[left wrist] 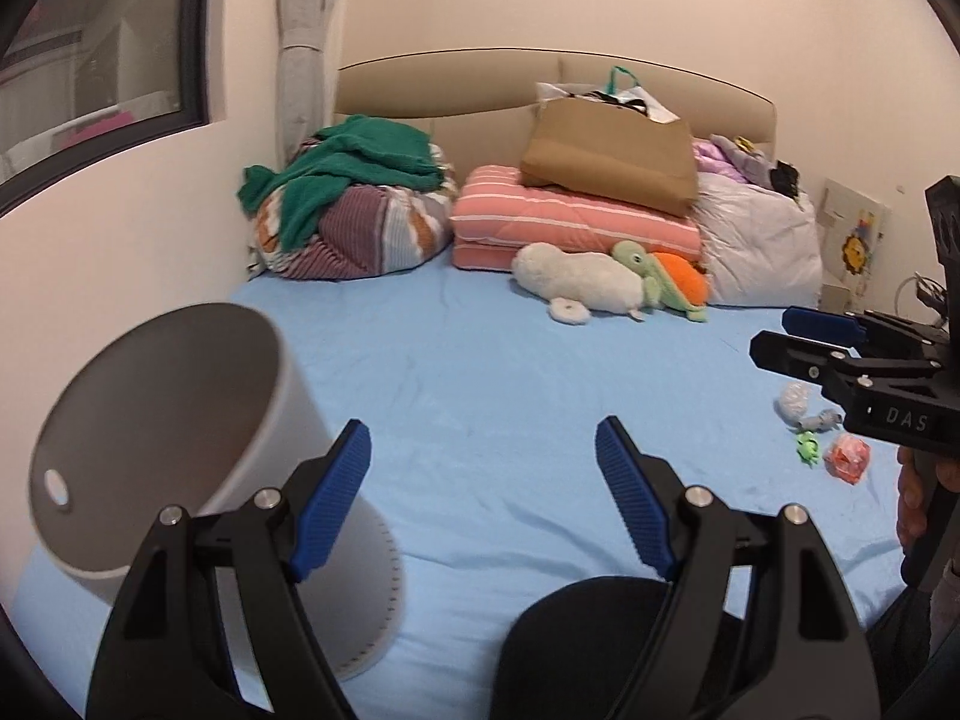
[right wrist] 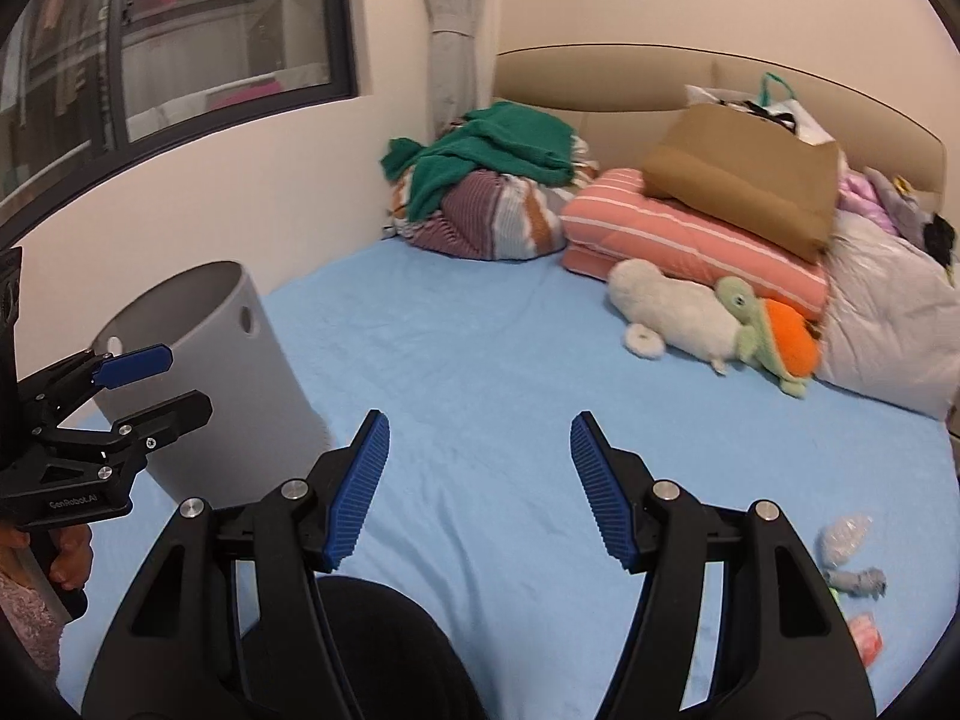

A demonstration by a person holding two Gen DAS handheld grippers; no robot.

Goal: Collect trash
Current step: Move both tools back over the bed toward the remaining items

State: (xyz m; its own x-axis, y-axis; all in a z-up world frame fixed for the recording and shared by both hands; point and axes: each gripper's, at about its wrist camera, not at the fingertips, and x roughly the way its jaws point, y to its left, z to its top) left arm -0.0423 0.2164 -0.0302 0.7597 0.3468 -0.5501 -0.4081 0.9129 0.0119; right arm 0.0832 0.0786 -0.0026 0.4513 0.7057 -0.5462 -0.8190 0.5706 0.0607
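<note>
My left gripper (left wrist: 483, 495) and right gripper (right wrist: 480, 489) gape empty. Trash scraps (right wrist: 852, 570) lie right of the grey bin (right wrist: 198, 354); I should approach low, pinching one scrap.

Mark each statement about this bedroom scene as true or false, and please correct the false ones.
1. The grey bin stands on the blue bed sheet. True.
2. The left gripper is shut on the bin. False: its jaws are open, with nothing between them.
3. Small pieces of trash lie on the sheet near the right gripper. True.
4. The brown paper bag lies on the floor. False: it rests on the pink striped bedding.
</note>
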